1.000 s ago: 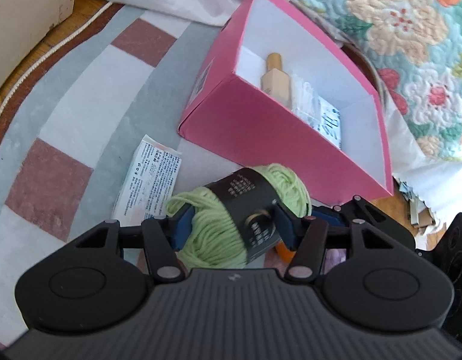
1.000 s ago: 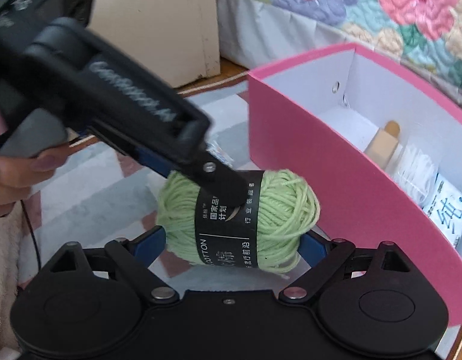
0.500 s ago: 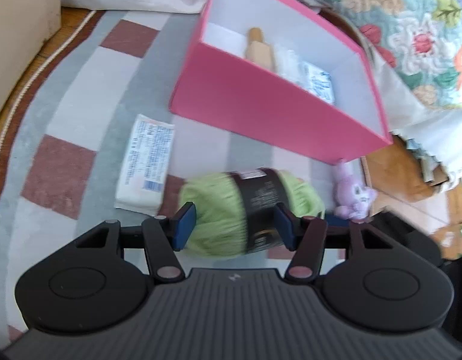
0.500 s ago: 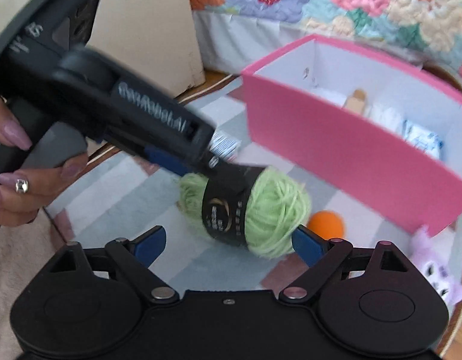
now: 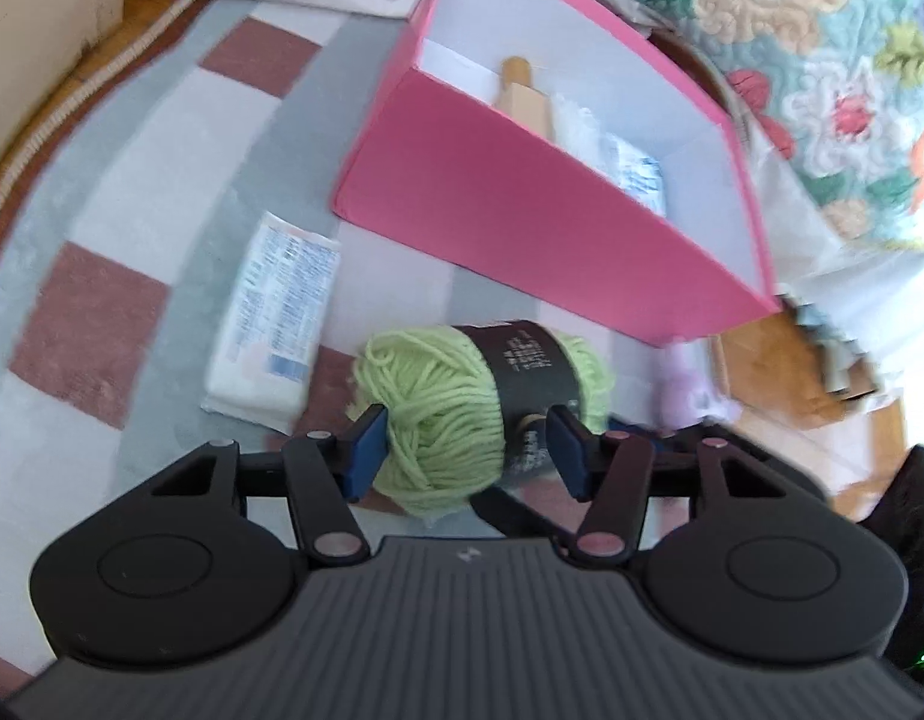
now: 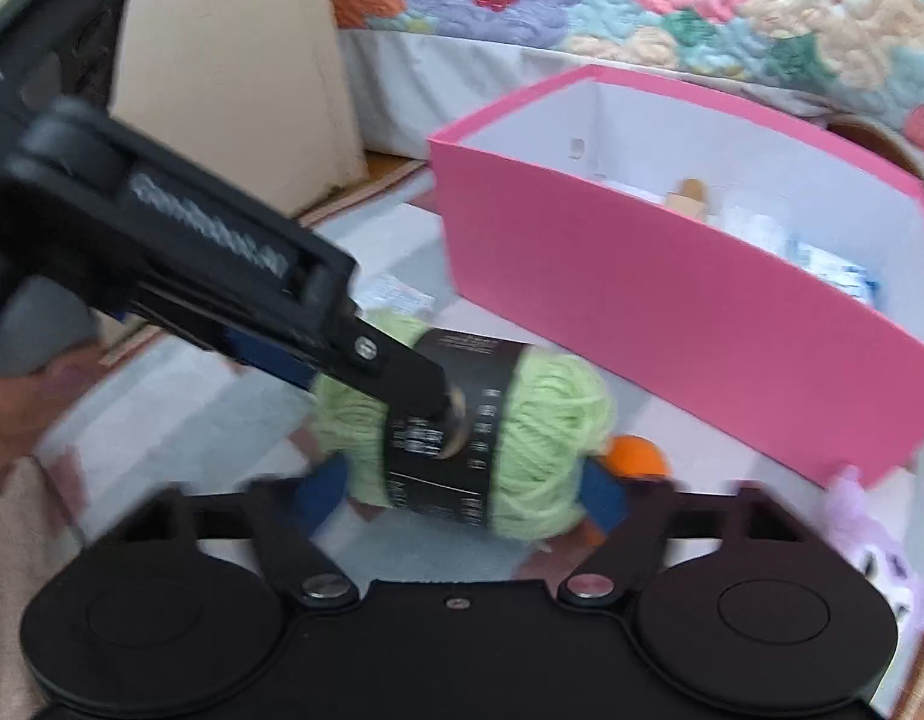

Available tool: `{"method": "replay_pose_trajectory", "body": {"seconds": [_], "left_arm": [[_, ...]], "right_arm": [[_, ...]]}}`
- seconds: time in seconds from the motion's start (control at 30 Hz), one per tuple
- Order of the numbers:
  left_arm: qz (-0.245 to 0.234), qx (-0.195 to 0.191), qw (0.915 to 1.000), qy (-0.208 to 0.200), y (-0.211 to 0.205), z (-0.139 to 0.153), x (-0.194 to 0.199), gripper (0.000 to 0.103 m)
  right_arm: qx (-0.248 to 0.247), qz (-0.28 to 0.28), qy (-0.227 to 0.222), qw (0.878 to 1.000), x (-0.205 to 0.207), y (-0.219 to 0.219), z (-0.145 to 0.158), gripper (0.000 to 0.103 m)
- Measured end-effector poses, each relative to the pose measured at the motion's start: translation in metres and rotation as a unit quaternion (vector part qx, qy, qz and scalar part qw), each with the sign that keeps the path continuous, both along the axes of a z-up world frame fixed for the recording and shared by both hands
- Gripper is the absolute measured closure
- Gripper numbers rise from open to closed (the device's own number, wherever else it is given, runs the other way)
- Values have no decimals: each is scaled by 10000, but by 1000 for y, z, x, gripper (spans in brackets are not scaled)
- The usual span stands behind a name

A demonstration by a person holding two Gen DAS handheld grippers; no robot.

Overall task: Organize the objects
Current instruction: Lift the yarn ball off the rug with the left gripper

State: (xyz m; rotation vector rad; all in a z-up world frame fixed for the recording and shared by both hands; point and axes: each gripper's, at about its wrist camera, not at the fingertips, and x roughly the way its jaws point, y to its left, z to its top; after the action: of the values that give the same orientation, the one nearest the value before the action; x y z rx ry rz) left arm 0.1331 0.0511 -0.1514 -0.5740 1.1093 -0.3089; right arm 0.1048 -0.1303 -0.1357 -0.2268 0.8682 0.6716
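The right wrist view is smeared by motion, so the blue pads [image 6: 603, 495] of the right gripper [image 6: 462, 498] are soft-edged. They appear to press on both ends of the green yarn ball [image 6: 546, 420], though the exact contact is hard to make out. Those jaws have just been closing, with the yarn between them; a second ago they stood wide of it. The left gripper [image 5: 468, 450] clamps the same yarn ball [image 5: 444, 402] across its middle, one pad on the wool and the other on the black paper band [image 5: 525, 366], as it did before. In the right wrist view the left gripper [image 6: 438, 408] reaches in from the upper left, and the hand [image 6: 24, 402] holding it is cut off at the frame edge.

Ahead of both grippers stands the pink box [image 5: 522, 198], open at the top. Its near wall hides most of what lies inside: only the top of a wooden bottle [image 5: 522, 96] and part of a white printed packet [image 5: 636, 174] show. Ahead and left of the left gripper a white printed packet [image 5: 270, 318] lies on the checked rug [image 5: 102, 228]. Just beyond the right gripper's right pad an orange ball [image 6: 639, 456] peeks from behind the yarn, mostly hidden. To its right, a purple plush toy [image 6: 876, 546] is blurred and cut off. The orange ball and the toy were out of the right wrist view a second ago.
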Motion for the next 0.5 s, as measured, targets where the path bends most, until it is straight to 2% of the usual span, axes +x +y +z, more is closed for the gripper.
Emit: {"method": "replay_pose_trajectory", "body": {"seconds": [0.07,0.2,0.33,0.4,0.5], "left_arm": [[-112,-228,9995,-186,2,9,-6,48],[-251,-307,9979,-503,0,29,-24,48],[-366,-110,9961,-798,-14,44,-45,48],[-380,46,9967,-718,-21,42,-51,48],[-382,190,9985,-332,-24,26,-48,48]], "right_arm": [[89,-74,-18,9999,-9,-1,7,40],[336,-90,49,9994,-26,-5,24,42],[236,18,-139,9996,-41,-4,38,42],[265,19,24,9996,-40,-6,38,41],[238,2,221,9995,-35,-11,27,40]]}}
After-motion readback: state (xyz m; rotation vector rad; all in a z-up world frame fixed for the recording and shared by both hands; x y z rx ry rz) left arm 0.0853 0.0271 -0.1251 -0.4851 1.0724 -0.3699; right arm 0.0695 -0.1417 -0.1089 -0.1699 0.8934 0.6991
